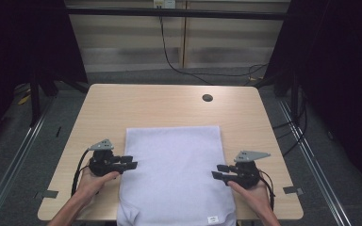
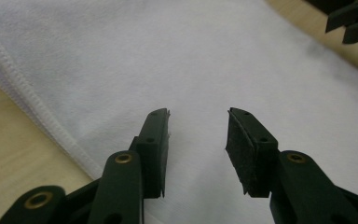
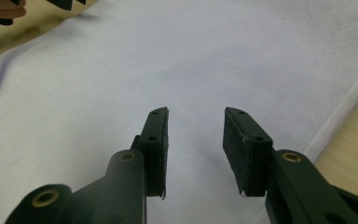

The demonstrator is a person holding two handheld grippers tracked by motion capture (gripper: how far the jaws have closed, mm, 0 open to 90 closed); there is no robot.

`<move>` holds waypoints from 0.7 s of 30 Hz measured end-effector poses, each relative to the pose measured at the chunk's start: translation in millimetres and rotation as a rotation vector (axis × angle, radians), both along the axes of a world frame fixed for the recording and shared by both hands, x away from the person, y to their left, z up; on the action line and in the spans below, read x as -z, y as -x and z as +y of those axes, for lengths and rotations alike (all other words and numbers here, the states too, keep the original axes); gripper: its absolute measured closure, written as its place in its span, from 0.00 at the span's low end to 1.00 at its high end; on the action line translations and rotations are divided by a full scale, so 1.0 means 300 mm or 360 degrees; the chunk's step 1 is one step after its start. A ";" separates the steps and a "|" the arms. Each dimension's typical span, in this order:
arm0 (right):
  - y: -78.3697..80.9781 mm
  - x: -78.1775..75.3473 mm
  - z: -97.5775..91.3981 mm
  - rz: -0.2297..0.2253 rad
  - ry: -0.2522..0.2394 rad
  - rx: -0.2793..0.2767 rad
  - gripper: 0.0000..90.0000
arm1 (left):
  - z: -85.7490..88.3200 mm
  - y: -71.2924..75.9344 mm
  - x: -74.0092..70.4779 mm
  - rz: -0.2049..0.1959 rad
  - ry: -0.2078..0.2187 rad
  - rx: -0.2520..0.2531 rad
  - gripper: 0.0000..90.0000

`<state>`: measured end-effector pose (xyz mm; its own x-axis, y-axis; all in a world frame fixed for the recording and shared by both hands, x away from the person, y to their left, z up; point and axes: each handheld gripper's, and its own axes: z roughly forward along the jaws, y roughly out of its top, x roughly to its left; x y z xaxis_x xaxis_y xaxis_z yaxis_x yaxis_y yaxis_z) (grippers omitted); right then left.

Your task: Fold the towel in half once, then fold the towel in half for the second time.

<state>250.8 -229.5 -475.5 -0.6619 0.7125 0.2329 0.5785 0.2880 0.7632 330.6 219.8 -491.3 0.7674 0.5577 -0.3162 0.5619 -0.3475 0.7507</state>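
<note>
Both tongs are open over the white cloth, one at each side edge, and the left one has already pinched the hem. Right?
Not quite. The left tongs have pinched nothing: in the left gripper view their jaws stand apart above the white cloth, with the hem off to one side of them. The rest holds: the right tongs are open too, one at each side edge.

White folded cloth [image 1: 174, 174] lies flat on wooden table [image 1: 160, 106], no bulk to block passage above it. Far half of table bare except dark round hole [image 1: 207, 98] near far right. Left gripper [image 1: 131, 162] at cloth's left edge, right gripper [image 1: 219, 172] at right edge; jaws apart, cloth span between them unobstructed. Bare wood strips outside each hand.
</note>
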 end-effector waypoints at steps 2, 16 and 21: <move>-0.055 0.020 0.017 0.0009 0.0029 0.0008 0.67 | -0.010 -0.027 0.018 0.0011 -0.0042 -0.0034 0.64; -0.122 0.091 0.063 0.0071 0.0127 0.0015 0.63 | -0.003 -0.039 0.057 -0.0029 -0.0070 -0.0052 0.65; -0.050 0.086 0.065 0.0094 0.0123 -0.0038 0.66 | 0.015 -0.006 0.056 -0.0048 -0.0080 -0.0011 0.65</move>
